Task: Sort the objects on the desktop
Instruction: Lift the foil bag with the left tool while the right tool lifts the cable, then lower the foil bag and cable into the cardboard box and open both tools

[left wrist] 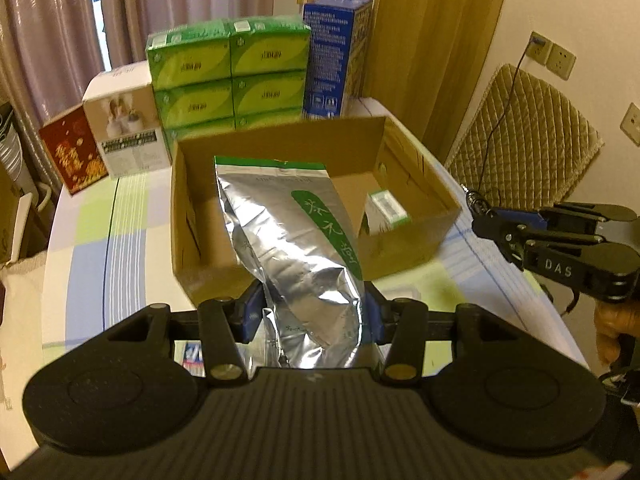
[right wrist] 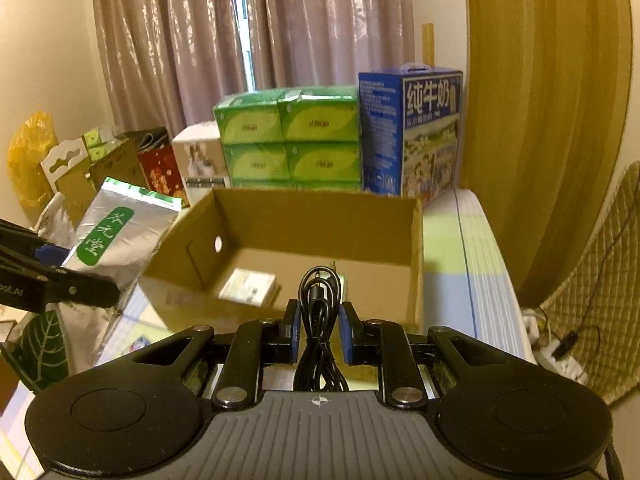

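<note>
Checked tablecloth (left wrist: 100, 240), cardboard box (left wrist: 400, 248) dead ahead.
My left gripper (left wrist: 312, 312) clamps the silver pouch (left wrist: 288, 240); my right gripper (right wrist: 319, 326) pinches tight on a coiled black cable (right wrist: 318, 300).

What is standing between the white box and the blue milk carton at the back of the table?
A stack of green tissue packs stands between the white box and the blue milk carton; both wrist views show it.

1. Left gripper (left wrist: 314, 312): angled downward, jaws clamped on a silver foil pouch (left wrist: 292, 236).
2. Right gripper (right wrist: 319, 330): angled downward, jaws pinched on a coiled black cable (right wrist: 319, 308).
</note>
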Demonstrator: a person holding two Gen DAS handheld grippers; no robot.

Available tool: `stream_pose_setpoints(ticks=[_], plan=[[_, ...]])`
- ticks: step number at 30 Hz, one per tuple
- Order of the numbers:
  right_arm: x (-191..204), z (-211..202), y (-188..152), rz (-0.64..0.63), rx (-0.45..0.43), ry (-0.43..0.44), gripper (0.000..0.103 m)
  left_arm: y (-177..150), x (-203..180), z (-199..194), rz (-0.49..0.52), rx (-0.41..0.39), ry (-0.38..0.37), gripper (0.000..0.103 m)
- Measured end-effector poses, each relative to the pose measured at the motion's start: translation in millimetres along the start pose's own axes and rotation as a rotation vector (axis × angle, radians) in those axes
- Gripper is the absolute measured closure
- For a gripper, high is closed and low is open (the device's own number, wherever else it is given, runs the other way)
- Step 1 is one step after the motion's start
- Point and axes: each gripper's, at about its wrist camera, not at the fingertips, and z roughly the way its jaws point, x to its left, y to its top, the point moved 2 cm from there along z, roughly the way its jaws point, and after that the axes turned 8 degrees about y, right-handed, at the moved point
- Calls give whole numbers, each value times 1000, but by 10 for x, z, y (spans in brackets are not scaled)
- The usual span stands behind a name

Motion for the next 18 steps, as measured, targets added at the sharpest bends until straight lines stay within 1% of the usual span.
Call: stream_pose_setpoints(ticks=[3,7,12,18], plan=[[-24,121,150,-4,-4,4,86,218,66,109,-15,-3,-8,58],[-63,307,306,-7,3,14,86,453,171,317,-35,-2,2,58],[-133,573,445,-2,17,18,86,613,298,639,-55,18,5,58],[-174,852,509,15,26,29,86,735,412,952,-55,32,15,58]])
